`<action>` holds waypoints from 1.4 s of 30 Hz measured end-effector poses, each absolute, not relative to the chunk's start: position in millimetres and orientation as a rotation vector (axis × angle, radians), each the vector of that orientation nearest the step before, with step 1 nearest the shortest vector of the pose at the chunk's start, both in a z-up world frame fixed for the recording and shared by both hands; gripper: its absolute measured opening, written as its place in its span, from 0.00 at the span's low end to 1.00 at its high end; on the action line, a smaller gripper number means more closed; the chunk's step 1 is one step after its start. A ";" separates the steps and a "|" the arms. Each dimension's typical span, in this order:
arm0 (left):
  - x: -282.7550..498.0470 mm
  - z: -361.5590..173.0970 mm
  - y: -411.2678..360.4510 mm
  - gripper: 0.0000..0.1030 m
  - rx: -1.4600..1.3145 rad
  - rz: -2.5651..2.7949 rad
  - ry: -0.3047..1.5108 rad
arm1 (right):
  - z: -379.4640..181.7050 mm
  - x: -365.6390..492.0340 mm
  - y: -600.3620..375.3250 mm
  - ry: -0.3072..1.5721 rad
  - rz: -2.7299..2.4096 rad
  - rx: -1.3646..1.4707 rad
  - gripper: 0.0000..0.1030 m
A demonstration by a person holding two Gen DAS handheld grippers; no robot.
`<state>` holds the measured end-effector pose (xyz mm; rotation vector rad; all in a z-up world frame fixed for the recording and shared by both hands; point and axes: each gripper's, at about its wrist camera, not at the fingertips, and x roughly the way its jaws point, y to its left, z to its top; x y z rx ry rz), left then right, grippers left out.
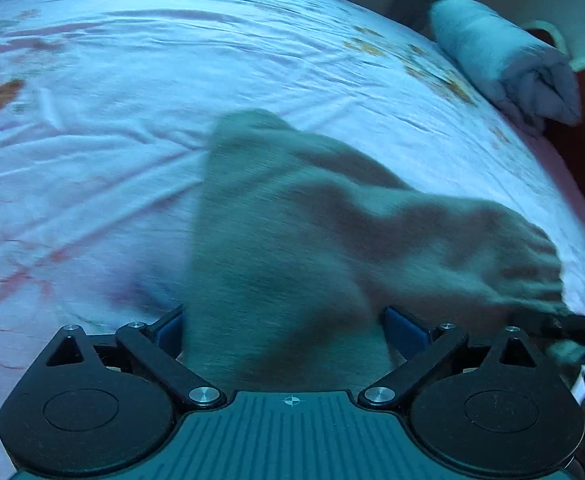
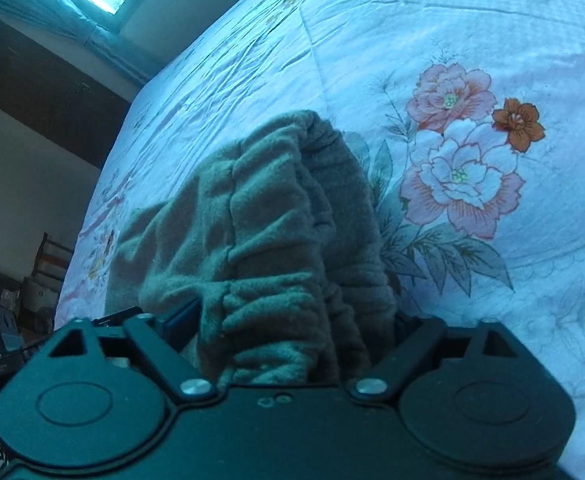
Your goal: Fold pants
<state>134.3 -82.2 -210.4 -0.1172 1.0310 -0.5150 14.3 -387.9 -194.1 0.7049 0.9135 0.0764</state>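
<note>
Grey-green fleece fills the middle of both wrist views: the pants (image 1: 292,240) are bunched and lifted off a pale bed sheet (image 1: 92,120) printed with flowers, held at two places so the cloth can be carried over into a fold. On the left side, the left gripper (image 1: 284,328) has its blue pads (image 1: 406,330) set to either side of a thick wad of fabric; the jaws stand fairly wide, yet the cloth packs the gap and rises straight out of it, so I judge it is clamped on the pants rather than merely resting under them. The fabric here is smeared by motion blur. From that wad the pants slope away to the right, where a gathered, ribbed band, likely the waistband, runs down toward a dark tool at the right edge, probably the other gripper. Far right on the bed lies a rolled pale towel (image 1: 504,60), well apart from the work. In the right wrist view the right gripper (image 2: 292,336) likewise has a crumpled, elastic-gathered section pressed between its jaws, closed on it as far as I can judge. Right of the heap is a large pink flower print (image 2: 460,176), marking the bare sheet where the fold could be laid down.
</note>
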 end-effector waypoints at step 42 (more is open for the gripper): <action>138.6 -142.2 -55.5 0.25 -0.289 -0.570 0.801 | -109.7 -5.5 -381.1 0.685 0.179 0.624 0.36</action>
